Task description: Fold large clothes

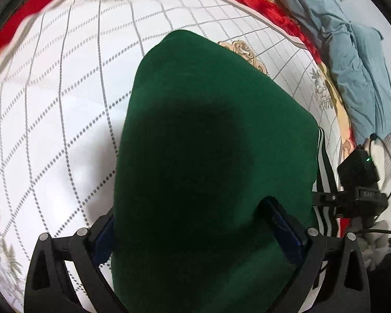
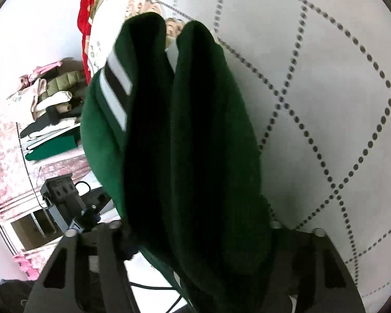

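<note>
Mid-fold: left gripper (image 1: 195, 237) and right gripper (image 2: 195, 237) each clamp the bunched green garment (image 1: 211, 140) between their fingers, lifted off the quilt (image 1: 65, 104); laying flat remains.

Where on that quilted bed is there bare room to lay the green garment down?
Bare quilted bedspread lies left of and beyond the green garment, up to the red blanket border. In the right wrist view, open quilt sits right of the garment. It is crowded toward the blue bedding and stacked clothes.
</note>
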